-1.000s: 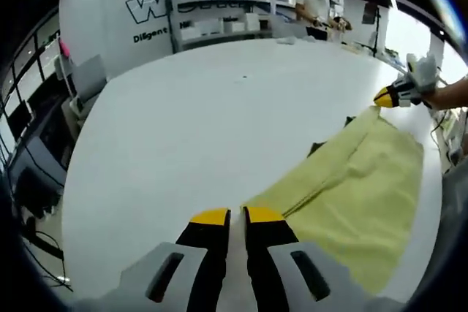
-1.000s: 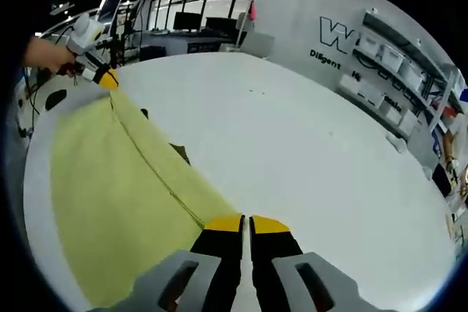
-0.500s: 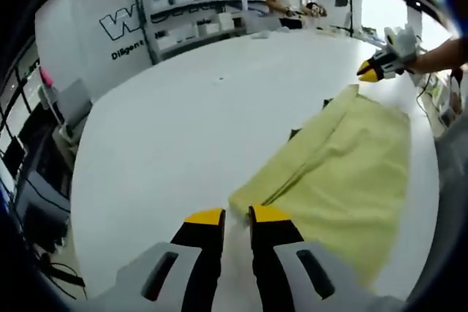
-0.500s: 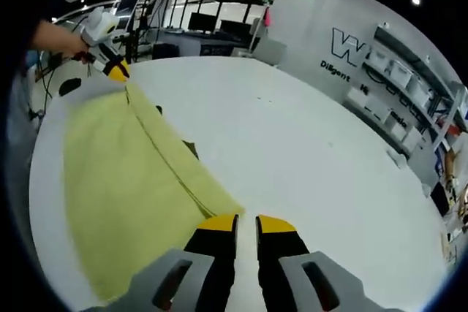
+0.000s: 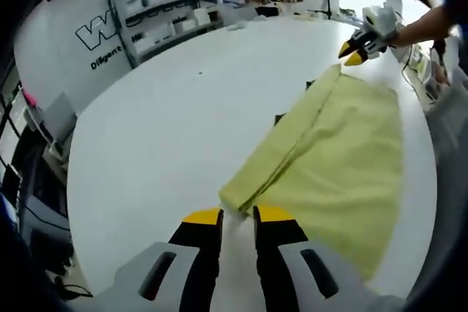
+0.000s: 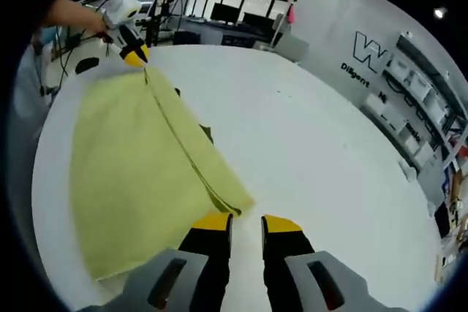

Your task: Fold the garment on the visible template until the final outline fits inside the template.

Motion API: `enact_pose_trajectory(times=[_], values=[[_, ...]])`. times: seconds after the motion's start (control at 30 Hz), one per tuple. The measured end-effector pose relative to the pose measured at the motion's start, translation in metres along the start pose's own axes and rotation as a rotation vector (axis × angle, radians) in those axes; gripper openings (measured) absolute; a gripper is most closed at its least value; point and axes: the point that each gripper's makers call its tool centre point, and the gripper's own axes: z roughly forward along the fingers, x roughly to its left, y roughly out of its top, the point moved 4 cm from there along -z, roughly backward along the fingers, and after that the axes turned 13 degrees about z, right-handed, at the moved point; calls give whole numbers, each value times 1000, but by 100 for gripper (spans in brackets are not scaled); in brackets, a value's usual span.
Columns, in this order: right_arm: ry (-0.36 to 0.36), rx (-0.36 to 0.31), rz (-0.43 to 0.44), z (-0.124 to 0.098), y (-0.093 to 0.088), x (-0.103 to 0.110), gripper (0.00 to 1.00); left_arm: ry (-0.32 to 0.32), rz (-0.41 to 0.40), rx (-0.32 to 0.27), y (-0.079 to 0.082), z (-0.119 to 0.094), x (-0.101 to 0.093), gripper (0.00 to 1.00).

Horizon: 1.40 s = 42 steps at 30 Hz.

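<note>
Yellow-tipped and black, the left tool [image 5: 237, 215] stands with its jaws narrowly parted and nothing between them; just ahead of it lies the near corner of the pale yellow garment [image 5: 333, 151], spread flat with a folded band along one edge. That cloth runs away over the white counter [image 5: 153, 137] to its far corner, where the right tool [image 5: 351, 53] hovers just beyond the cloth. From the right gripper view the right tool [image 6: 246, 219] is also slightly open and empty, the garment [image 6: 131, 166] starting just in front and to its left, with the left tool [image 6: 134, 56] at the far corner. Small dark patches show beside the folded edge. Beyond the counter stand shelving [image 5: 175, 12] with white bins, a lettered white wall [image 6: 365, 52], and dark windows [image 6: 234, 14].
</note>
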Motion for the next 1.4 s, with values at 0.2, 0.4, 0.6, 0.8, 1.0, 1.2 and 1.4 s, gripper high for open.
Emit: enact_pose_trajectory(times=[0.2, 0.4, 0.6, 0.8, 1.0, 1.2, 1.4], values=[[23, 23, -100, 7, 2, 4, 11, -8, 46, 3, 3, 5, 1, 20], [44, 60, -193, 14, -1, 6, 9, -35, 87, 21, 4, 15, -1, 19], [40, 71, -231, 17, -1, 3, 4, -48, 105, 35, 2, 19, -3, 14], [32, 79, -243, 18, -2, 2, 0, -46, 110, 33, 0, 19, -1, 7], [6, 50, -205, 14, 5, -5, 0, -38, 123, 22, 2, 17, 3, 7], [-18, 21, -172, 12, 11, -11, 0, -8, 110, 3, 11, 12, 16, 7], [-38, -8, -118, 13, 18, -19, 0, 21, 64, -20, 19, 11, 32, 7]])
